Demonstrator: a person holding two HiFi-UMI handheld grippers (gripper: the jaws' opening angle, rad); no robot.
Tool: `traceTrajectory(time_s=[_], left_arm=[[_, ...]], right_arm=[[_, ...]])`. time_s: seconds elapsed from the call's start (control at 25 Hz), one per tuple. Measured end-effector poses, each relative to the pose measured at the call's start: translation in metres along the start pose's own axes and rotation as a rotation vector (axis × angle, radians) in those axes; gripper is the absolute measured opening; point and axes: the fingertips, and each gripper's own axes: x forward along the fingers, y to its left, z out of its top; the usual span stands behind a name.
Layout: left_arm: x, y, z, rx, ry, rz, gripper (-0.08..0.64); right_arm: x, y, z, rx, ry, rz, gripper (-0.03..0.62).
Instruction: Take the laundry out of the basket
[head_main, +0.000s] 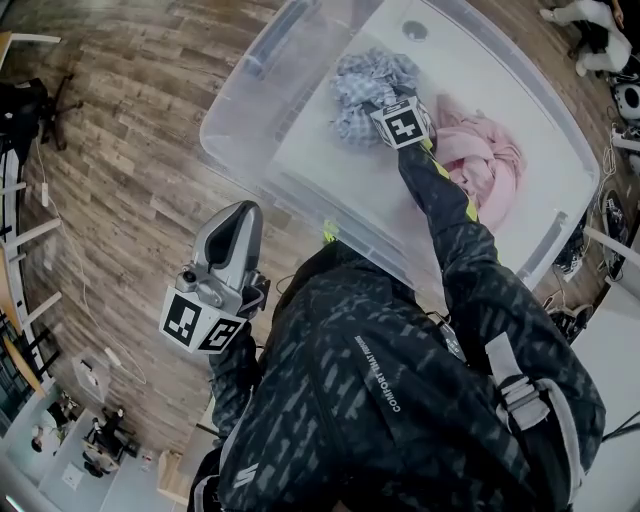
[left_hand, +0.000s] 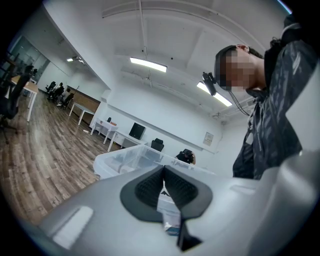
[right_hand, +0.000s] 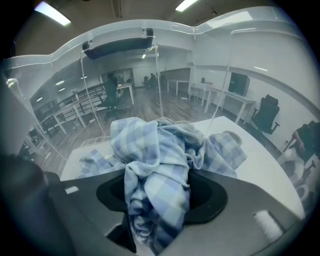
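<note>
A clear plastic basket (head_main: 250, 110) stands on the wooden floor in front of me. Inside it lie a blue checked cloth (head_main: 365, 80) and, to its right, a pink garment (head_main: 490, 160). My right gripper (head_main: 378, 102) reaches down into the basket onto the checked cloth. In the right gripper view the blue checked cloth (right_hand: 155, 150) is bunched between the two pads, and the right gripper (right_hand: 157, 200) is shut on it. My left gripper (head_main: 235, 232) is held outside the basket near my body. Seen in its own view, the left gripper (left_hand: 163, 170) points upward, its pads meeting on nothing.
The basket's clear wall (right_hand: 120, 45) rises close behind the cloth. Wooden floor (head_main: 130, 170) surrounds the basket. Cables and gear lie at the right edge (head_main: 610, 220). A white surface (head_main: 615, 350) sits at the lower right. Desks and chairs (left_hand: 95, 125) stand far off.
</note>
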Motion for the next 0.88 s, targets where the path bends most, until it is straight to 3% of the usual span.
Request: traceTrajectory(time_s=[0.24,0.88], left_arm=[[-0.012,-0.003,0.012,0.017,-0.042,-0.003,0.009],[-0.056,-0.028,0.024,0.039,-0.143,-0.055,0.009]], right_arm=[[-0.014,0.001,0.009,0.051,-0.007,0.002,0.192],[-0.144,0.014,0.076,0.046,-0.253,-0.043,0.186]])
